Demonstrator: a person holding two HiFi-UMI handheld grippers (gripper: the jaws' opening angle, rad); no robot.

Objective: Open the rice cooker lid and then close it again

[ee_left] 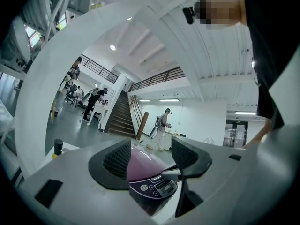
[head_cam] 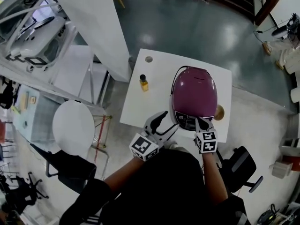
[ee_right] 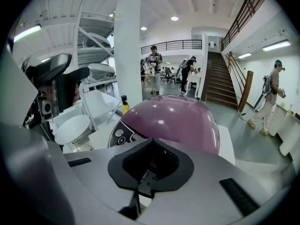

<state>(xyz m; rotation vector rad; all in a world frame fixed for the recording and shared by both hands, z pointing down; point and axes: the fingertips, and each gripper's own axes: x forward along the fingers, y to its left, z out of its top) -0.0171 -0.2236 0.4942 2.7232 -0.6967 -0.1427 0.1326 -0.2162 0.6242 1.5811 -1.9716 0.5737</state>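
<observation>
A purple rice cooker (head_cam: 194, 93) stands on the white table (head_cam: 136, 109) with its lid down and its dark control panel facing me. My right gripper (head_cam: 202, 123) is shut and empty, its tip against the near edge of the cooker at the control panel; in the right gripper view the shut gripper (ee_right: 151, 165) points down over the lid (ee_right: 173, 121). My left gripper (head_cam: 165, 124) hovers open just left of the cooker's front, apart from it. Between its open jaws in the left gripper view (ee_left: 151, 161) shows the cooker's panel (ee_left: 152, 186).
A small yellow bottle with a black cap (head_cam: 144, 83) stands on the table left of the cooker. A brown round object (head_cam: 219, 112) lies at the cooker's right. A white pillar (head_cam: 93, 22), a round white stool (head_cam: 73, 127) and a black chair (head_cam: 239, 165) surround the table.
</observation>
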